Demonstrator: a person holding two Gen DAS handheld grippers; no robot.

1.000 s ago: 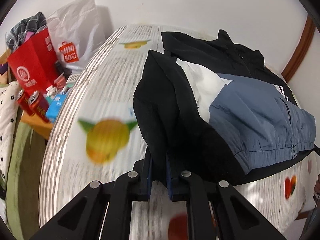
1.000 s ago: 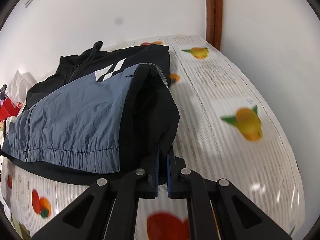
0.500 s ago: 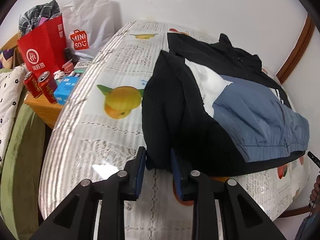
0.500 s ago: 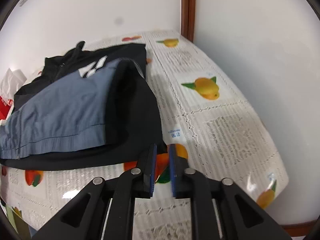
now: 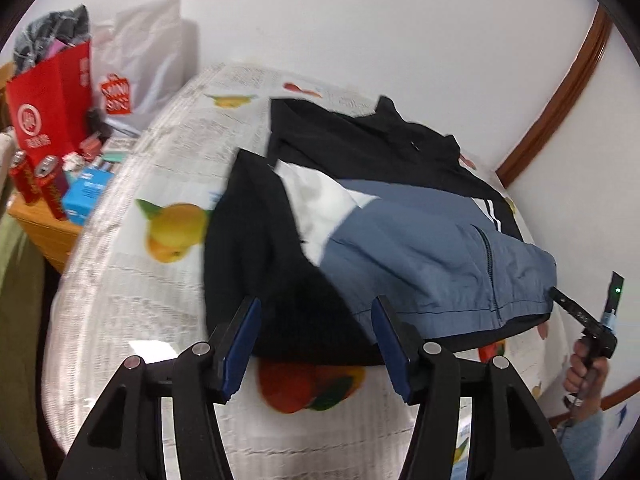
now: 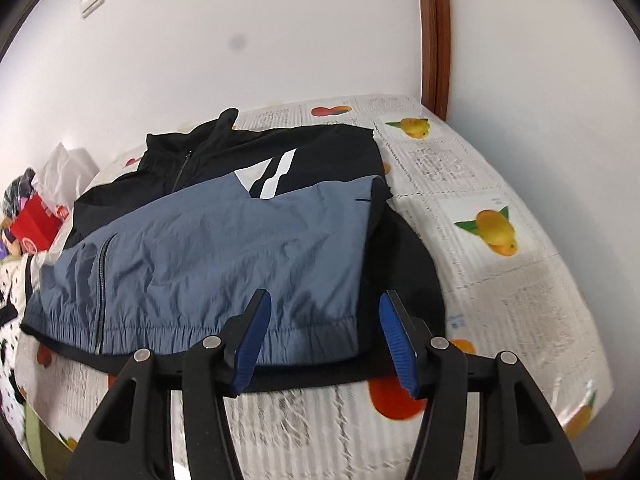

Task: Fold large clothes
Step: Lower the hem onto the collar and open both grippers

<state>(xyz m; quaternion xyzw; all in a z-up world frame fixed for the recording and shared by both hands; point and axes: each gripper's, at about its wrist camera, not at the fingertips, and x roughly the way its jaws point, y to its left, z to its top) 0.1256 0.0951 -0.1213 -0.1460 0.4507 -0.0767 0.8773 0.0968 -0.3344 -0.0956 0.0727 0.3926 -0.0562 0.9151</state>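
Observation:
A black, blue and white jacket (image 5: 400, 240) lies flat on the fruit-print tablecloth (image 5: 132, 280), both black sleeves folded in along its sides. My left gripper (image 5: 316, 320) is open and empty, just in front of the folded left sleeve (image 5: 256, 248) near the hem. My right gripper (image 6: 324, 320) is open and empty, hovering over the blue hem (image 6: 192, 332) beside the folded right sleeve (image 6: 400, 268). The jacket also shows in the right wrist view (image 6: 224, 240), collar toward the wall. The other hand-held gripper (image 5: 592, 320) shows at the right edge of the left wrist view.
A side table (image 5: 36, 216) at the left holds a red bag (image 5: 48, 108), a white Miniso bag (image 5: 136, 64), red cans (image 5: 36, 180) and a blue box (image 5: 86, 192). White walls and a brown door frame (image 6: 434, 32) stand behind the table (image 6: 520, 280).
Both grippers opened, let go of the sleeves and drew back toward the near edge. The sleeves now lie folded on the jacket.

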